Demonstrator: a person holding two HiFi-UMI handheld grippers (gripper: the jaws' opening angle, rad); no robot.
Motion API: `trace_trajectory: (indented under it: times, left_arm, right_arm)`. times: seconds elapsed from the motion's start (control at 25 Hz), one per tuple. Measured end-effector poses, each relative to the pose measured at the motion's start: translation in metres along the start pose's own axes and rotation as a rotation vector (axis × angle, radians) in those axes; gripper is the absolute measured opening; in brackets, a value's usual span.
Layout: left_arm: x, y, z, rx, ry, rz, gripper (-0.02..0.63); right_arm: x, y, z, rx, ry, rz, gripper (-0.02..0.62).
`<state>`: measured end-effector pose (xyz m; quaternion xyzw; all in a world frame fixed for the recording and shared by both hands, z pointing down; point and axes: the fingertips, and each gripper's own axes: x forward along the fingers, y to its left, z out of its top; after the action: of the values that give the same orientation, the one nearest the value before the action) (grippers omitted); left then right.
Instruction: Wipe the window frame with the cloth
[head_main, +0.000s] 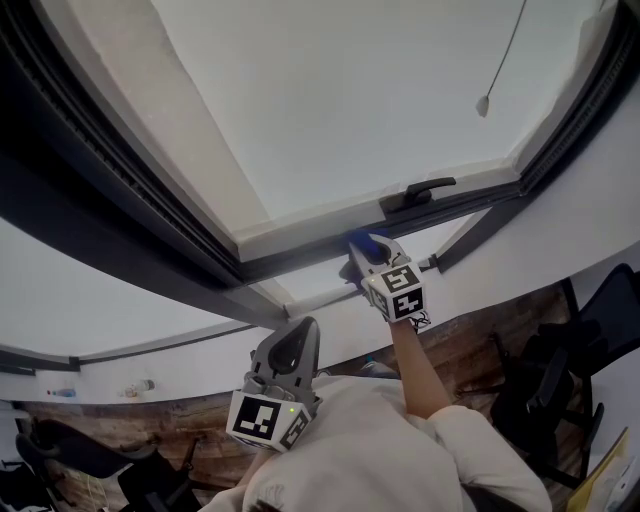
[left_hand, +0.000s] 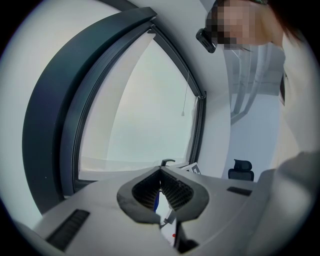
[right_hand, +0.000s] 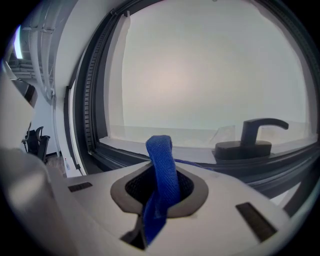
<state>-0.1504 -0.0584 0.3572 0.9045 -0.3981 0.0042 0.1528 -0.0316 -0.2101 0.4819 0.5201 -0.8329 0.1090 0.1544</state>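
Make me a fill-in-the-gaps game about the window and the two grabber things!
1. The right gripper is shut on a ____ cloth.
2. In the right gripper view, the dark window handle sits to the ____ of the cloth.
3. The left gripper is shut, and it holds ____.

Missing words: blue; right; nothing

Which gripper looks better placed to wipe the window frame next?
Right: the right gripper holds the blue cloth up by the window frame; the left gripper sits farther off, shut, empty.
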Motion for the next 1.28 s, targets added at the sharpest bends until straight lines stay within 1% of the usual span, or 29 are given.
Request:
trace_trajectory:
  times: [0.32, 0.72, 1.28]
  left_arm:
    - [0.009, -0.01, 0.001, 0.007, 0.004, -0.009, 0.009]
    - [0.014, -0.013, -0.001, 0.011, 0.007, -0.002, 0.009]
    - [0.023, -0.019, -0.002, 0.012, 0.012, 0.003, 0.009]
  right_arm:
    - [-0.008, -0.02, -0.001, 0.01, -0.003, -0.02, 0.055]
    - [-0.014, -0.036, -0.003, 0.026, -0.016, -0.039, 0.055]
    - [-0.029, -0.076, -0.007, 0.065, -0.036, -0.108, 0.055]
